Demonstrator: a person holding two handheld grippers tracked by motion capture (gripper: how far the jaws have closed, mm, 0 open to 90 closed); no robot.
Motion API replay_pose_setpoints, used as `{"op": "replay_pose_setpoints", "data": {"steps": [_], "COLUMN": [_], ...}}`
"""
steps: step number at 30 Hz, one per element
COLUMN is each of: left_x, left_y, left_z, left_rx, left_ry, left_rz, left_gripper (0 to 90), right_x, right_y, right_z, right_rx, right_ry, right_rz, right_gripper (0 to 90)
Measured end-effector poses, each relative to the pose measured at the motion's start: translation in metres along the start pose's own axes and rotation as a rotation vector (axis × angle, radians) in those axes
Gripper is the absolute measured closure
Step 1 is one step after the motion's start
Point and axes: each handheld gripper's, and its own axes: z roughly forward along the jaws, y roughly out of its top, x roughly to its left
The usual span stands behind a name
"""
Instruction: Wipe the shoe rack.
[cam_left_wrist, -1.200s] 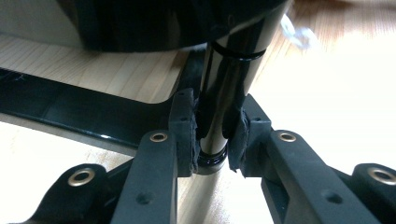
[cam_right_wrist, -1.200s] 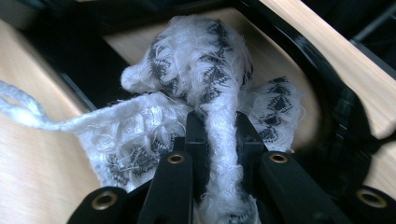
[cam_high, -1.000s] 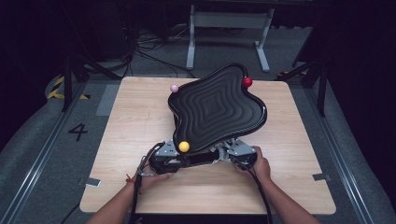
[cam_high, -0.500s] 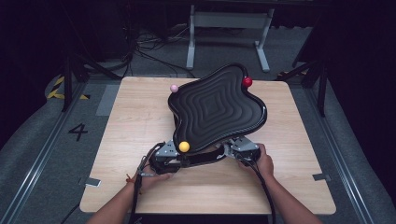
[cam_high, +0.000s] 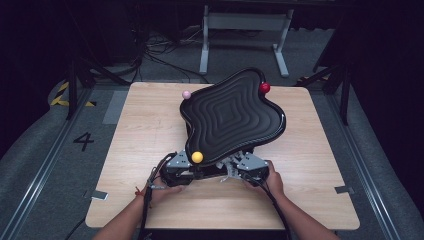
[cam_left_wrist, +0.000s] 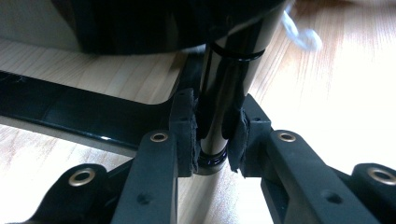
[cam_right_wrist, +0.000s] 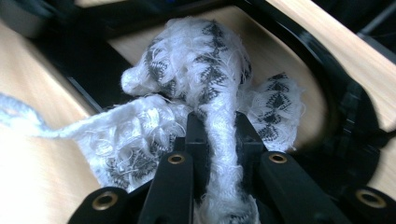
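Note:
A black wavy tray (cam_high: 232, 112) stands tilted on a black stand over the wooden table (cam_high: 140, 130). Its corners carry a yellow ball (cam_high: 197, 157), a pink ball (cam_high: 186, 94) and a red ball (cam_high: 264, 88). My left gripper (cam_high: 177, 168) sits under the tray's near edge. In the left gripper view that gripper (cam_left_wrist: 212, 140) is shut on the stand's glossy black post (cam_left_wrist: 219, 84). My right gripper (cam_high: 248, 168) is beside it to the right. That gripper (cam_right_wrist: 217, 135) is shut on a frayed white cloth (cam_right_wrist: 205, 74) with a black pattern.
The stand's black base frame (cam_left_wrist: 70, 112) lies flat on the table and curves around the cloth (cam_right_wrist: 336, 84). A strand of the white cloth (cam_left_wrist: 301, 35) shows past the post. Bare wood lies to the left and right of the tray. A metal rack (cam_high: 245, 22) stands behind the table.
The right hand and its gripper have shifted a little to the left and toward the person since half a second ago. The left hand and the tray have kept still.

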Motion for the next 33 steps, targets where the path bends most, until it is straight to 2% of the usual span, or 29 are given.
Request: {"op": "replay_pose_setpoints", "data": {"steps": [7,14,17,21,25,27,29,33], "left_x": [-0.001,-0.001,-0.001,-0.001,-0.001,-0.001,-0.001,-0.001], "left_y": [0.0,0.0,0.0,0.0,0.0,0.0,0.0,0.0], "left_z": [0.0,0.0,0.001,0.001,0.0,0.0,0.0,0.0], "left_rx": [0.003,0.003,0.0,0.0,0.003,-0.001,0.0,0.0], "left_ry": [0.004,0.009,0.011,0.011,0.009,0.005,0.004,0.003], "left_rz": [-0.002,-0.005,-0.006,-0.005,-0.007,-0.01,-0.01,-0.009], "left_gripper": [73.0,72.9,72.7,72.7,72.6,72.6,72.6,72.6], "right_x": [0.029,0.045,0.05,0.053,0.055,0.057,0.063,0.06], "right_y": [0.016,0.024,0.025,0.026,0.026,0.026,0.027,0.027], "right_z": [0.007,0.009,0.01,0.011,0.012,0.012,0.011,0.011], "right_rx": [-0.031,-0.051,-0.059,-0.062,-0.071,-0.092,-0.094,-0.077], "right_ry": [0.064,0.112,0.162,0.166,0.168,0.187,0.163,0.168], "right_rz": [-0.027,-0.04,-0.05,-0.068,-0.056,-0.04,-0.084,-0.093], "right_gripper": [80.4,80.3,79.3,78.9,79.1,79.6,79.8,80.5]}}
